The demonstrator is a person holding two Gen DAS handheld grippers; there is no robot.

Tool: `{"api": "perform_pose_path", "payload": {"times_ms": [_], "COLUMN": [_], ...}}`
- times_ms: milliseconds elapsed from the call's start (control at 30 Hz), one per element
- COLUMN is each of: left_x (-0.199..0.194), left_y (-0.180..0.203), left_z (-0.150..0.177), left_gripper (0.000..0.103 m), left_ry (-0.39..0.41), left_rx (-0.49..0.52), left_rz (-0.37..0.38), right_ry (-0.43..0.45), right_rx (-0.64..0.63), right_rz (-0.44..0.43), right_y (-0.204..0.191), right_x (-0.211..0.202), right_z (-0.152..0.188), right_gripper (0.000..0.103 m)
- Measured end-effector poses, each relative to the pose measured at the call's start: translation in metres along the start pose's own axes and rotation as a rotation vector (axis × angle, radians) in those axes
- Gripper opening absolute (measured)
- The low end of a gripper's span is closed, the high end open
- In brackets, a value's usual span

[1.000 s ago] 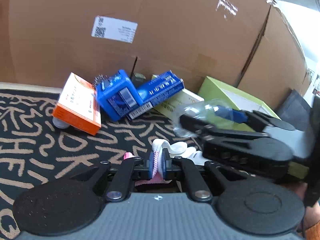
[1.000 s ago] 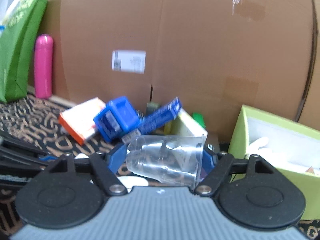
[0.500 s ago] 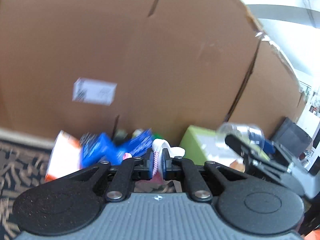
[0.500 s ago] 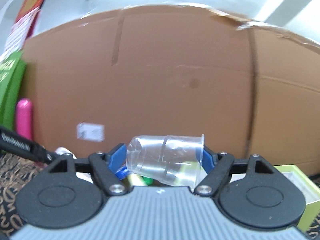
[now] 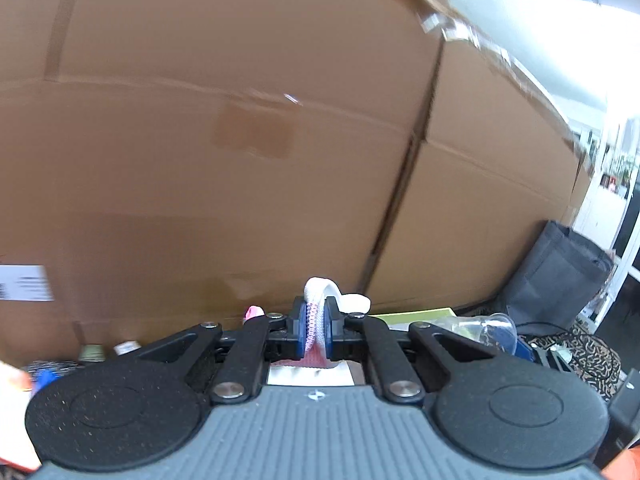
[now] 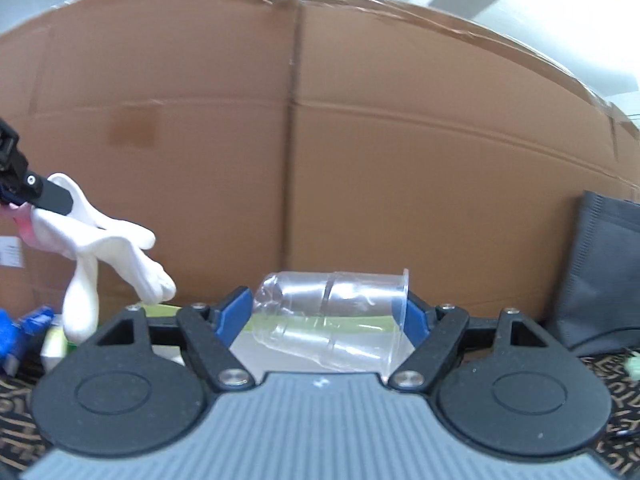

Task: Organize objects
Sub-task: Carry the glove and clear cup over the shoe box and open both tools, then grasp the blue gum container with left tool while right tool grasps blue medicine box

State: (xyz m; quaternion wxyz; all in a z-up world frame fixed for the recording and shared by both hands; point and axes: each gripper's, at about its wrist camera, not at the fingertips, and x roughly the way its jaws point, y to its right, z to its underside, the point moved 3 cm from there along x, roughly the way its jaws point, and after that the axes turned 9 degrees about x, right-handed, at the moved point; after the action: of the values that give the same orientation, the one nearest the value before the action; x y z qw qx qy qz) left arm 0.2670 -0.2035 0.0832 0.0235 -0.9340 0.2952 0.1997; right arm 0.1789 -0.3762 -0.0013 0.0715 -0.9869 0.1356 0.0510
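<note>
My left gripper [image 5: 316, 330] is shut on a white and pink sock [image 5: 318, 300], held up in the air; in the right wrist view the sock [image 6: 104, 252] hangs from the left gripper's fingers [image 6: 44, 194] at the left edge. My right gripper [image 6: 330, 316] is shut on a clear plastic cup [image 6: 332, 312] lying sideways between the blue pads, mouth to the right. The cup also shows low at the right of the left wrist view [image 5: 484, 328]. A strip of the green box [image 5: 416, 314] shows just beyond the left gripper.
A tall cardboard wall [image 6: 360, 140] fills the background of both views. A dark grey bag [image 6: 604, 272] leans at the right. Blue boxes [image 6: 24, 332] lie low at the left on the patterned black rug [image 6: 16, 420].
Both grippers have lifted off the rug and swung to the right, each still holding its object. The pile of boxes has dropped out of the left view; the sock now hangs freely.
</note>
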Motion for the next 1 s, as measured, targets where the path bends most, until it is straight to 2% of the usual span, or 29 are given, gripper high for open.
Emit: {"api": "perform_pose_path", "payload": {"times_ms": [167, 233, 267, 300, 333, 367, 433, 567, 633, 800, 900, 1000], "left_x": [0.052, 0.073, 0.082, 0.089, 0.091, 0.090, 0.086, 0.081, 0.077, 0.062, 0.042, 0.019], "left_y": [0.030, 0.037, 0.039, 0.038, 0.036, 0.033, 0.029, 0.016, 0.011, 0.006, -0.001, -0.008], "left_z": [-0.002, 0.001, 0.003, 0.007, 0.010, 0.013, 0.017, 0.026, 0.029, 0.039, 0.048, 0.057], "left_gripper": [0.007, 0.011, 0.032, 0.062, 0.074, 0.081, 0.081, 0.085, 0.085, 0.086, 0.086, 0.086], "left_ry": [-0.018, -0.035, -0.056, -0.081, -0.086, -0.064, -0.038, -0.053, -0.050, -0.045, -0.028, 0.000], "left_rx": [0.018, 0.030, 0.034, 0.020, -0.001, -0.015, -0.005, -0.017, -0.035, -0.045, -0.047, -0.043], "left_rz": [0.001, 0.024, 0.040, 0.030, 0.005, -0.011, -0.013, -0.047, -0.048, -0.057, -0.053, -0.060], "right_ry": [-0.013, -0.040, -0.070, -0.093, -0.113, -0.119, -0.085, 0.022, 0.061, 0.036, 0.013, 0.009], "right_rx": [0.000, 0.014, 0.014, 0.002, -0.019, -0.031, 0.030, 0.285, 0.344, 0.380, 0.356, 0.339], "right_rz": [0.023, 0.009, 0.012, 0.036, 0.068, 0.108, 0.167, 0.133, 0.131, 0.099, 0.080, 0.013], "right_y": [0.015, 0.019, 0.022, 0.025, 0.028, 0.032, 0.046, 0.075, 0.083, 0.088, 0.072, 0.054], "right_x": [0.019, 0.030, 0.036, 0.040, 0.042, 0.042, 0.035, 0.010, 0.000, -0.008, -0.003, -0.005], "right_z": [0.003, 0.011, 0.017, 0.022, 0.025, 0.025, 0.017, -0.003, -0.006, -0.002, -0.001, -0.001], "right_gripper": [0.078, 0.090, 0.096, 0.097, 0.097, 0.097, 0.098, 0.103, 0.103, 0.103, 0.103, 0.103]}}
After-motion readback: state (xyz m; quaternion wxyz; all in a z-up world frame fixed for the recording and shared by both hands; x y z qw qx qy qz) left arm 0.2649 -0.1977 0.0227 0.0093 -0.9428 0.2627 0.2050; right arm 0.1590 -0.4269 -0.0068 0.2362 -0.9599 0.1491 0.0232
